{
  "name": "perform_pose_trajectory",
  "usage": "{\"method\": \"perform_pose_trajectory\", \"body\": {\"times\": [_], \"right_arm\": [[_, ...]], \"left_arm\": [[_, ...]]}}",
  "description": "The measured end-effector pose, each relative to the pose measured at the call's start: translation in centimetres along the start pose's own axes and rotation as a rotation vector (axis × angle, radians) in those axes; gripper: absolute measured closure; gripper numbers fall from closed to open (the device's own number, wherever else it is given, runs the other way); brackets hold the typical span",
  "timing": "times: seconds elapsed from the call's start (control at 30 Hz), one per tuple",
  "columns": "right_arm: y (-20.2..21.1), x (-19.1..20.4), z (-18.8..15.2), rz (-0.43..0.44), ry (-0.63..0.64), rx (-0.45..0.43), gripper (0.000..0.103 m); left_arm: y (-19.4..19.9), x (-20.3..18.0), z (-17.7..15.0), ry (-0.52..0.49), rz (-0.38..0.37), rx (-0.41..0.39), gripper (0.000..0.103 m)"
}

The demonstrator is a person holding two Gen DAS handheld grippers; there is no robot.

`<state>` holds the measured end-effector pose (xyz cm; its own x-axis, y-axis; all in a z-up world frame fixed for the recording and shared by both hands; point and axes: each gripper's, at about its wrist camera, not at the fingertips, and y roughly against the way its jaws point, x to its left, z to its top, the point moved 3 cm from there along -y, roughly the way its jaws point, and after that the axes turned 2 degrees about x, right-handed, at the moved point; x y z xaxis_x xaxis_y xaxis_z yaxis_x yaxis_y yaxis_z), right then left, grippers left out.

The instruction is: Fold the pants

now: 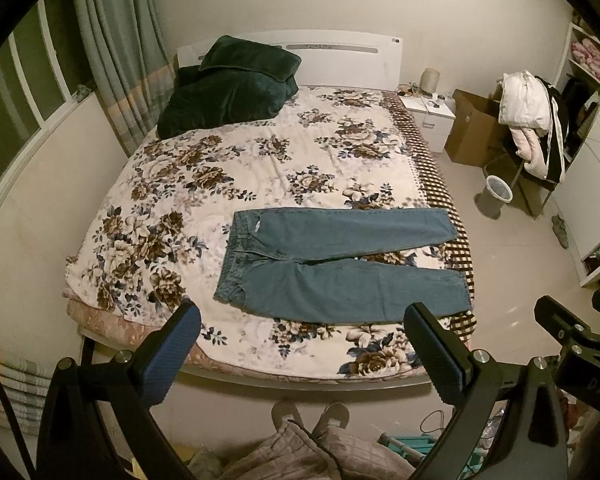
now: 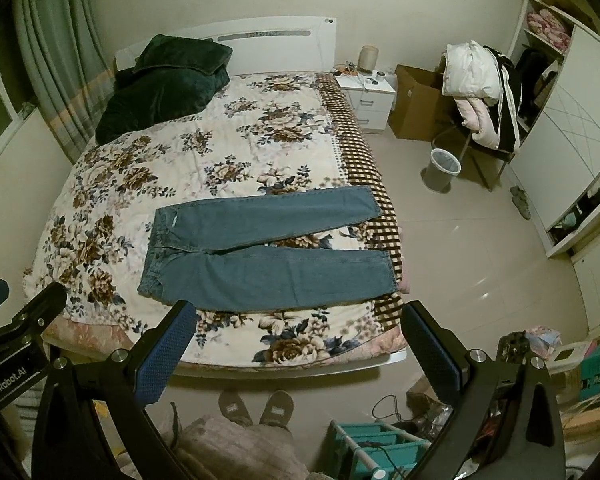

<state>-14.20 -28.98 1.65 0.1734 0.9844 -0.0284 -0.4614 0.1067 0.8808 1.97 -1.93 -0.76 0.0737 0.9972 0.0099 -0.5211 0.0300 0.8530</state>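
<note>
Blue jeans (image 1: 332,264) lie flat on the floral bedspread (image 1: 220,168), waistband to the left, both legs spread slightly apart and reaching the bed's right edge. They also show in the right wrist view (image 2: 268,256). My left gripper (image 1: 300,328) is open and empty, held high above the foot of the bed, short of the jeans. My right gripper (image 2: 298,324) is open and empty too, at a similar height beside it. The right gripper's body shows at the right edge of the left wrist view (image 1: 572,332).
A dark green blanket (image 1: 228,92) is piled at the head of the bed. A nightstand (image 2: 370,96), a cardboard box (image 2: 416,100), a chair with clothes (image 2: 484,92) and a bin (image 2: 442,168) stand right of the bed. My feet (image 2: 256,404) are at the bed's foot.
</note>
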Motion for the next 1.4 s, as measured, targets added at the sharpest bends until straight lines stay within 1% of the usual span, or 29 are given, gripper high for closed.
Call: {"method": "perform_pose_trajectory", "body": {"times": [0.53, 1.17, 1.3, 1.33, 1.4], "right_arm": [[0.5, -0.3, 0.3, 0.003, 0.0, -0.005, 0.0], [0.9, -0.2, 0.2, 0.01, -0.003, -0.009, 0.0], [1.0, 0.0, 0.3, 0.014, -0.002, -0.006, 0.0], [0.9, 0.9, 0.7, 0.013, -0.001, -0.004, 0.0], [1.0, 1.3, 0.8, 0.016, 0.0, -0.001, 0.0]], "left_arm": [[0.5, -0.7, 0.8, -0.004, -0.011, -0.013, 0.0], [0.6, -0.8, 0.7, -0.001, -0.009, -0.019, 0.0], [0.6, -0.8, 0.4, -0.002, -0.008, -0.022, 0.0], [0.6, -0.8, 0.5, -0.001, -0.008, -0.022, 0.0], [0.6, -0.7, 0.5, -0.001, -0.009, -0.023, 0.0]]}}
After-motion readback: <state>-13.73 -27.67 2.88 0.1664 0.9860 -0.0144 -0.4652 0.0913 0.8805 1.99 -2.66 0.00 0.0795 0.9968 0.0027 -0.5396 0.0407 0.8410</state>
